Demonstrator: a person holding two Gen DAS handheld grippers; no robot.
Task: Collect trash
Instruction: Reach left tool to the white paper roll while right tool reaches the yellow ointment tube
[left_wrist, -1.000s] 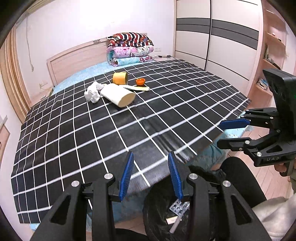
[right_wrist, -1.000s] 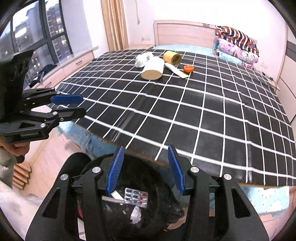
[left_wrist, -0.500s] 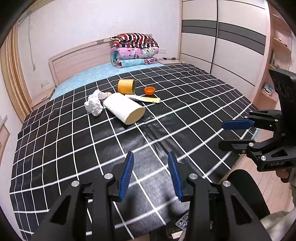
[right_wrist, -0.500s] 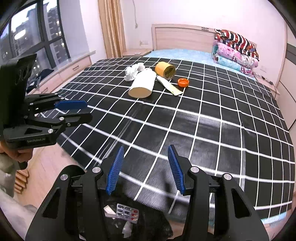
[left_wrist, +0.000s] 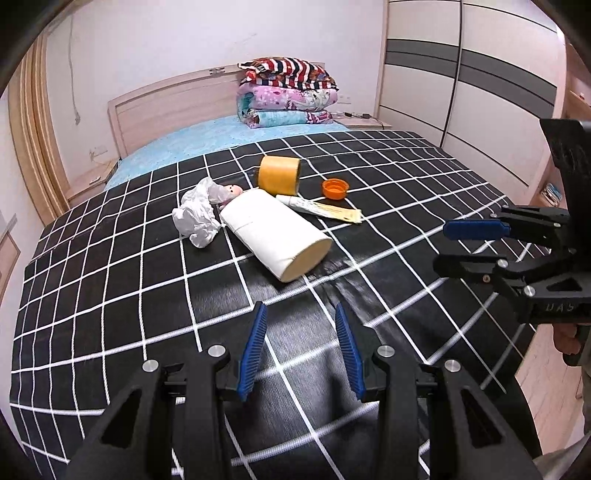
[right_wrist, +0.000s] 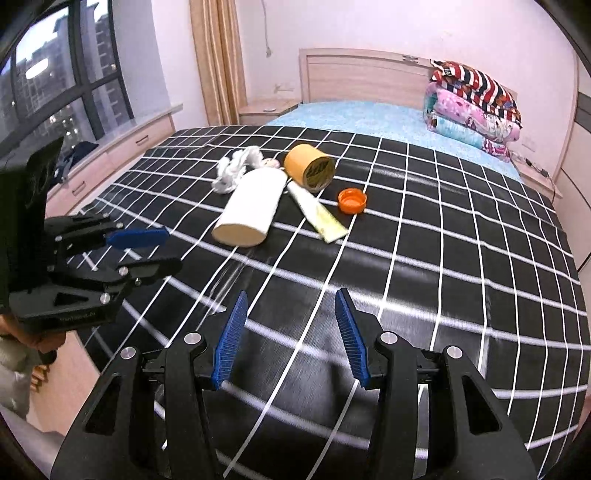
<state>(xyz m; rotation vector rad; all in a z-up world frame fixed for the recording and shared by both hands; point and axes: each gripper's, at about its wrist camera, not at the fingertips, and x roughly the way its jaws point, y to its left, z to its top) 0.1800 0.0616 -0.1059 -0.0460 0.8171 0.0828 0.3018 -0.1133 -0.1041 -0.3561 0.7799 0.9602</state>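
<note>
Centrally, smooth cylindrical paper roll (left_wrist: 275, 236) beside crumpled tissue (left_wrist: 197, 218) on checked cover (left_wrist: 110, 280)

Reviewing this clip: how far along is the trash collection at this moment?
Done: nothing in these views confirms anything collected. In hand: nothing; the left tool and right tool are open and empty above the black checked bedcover. Left: crumpled white tissue, white paper roll, yellow tape roll, orange bottle cap, flattened cream tube.
</note>
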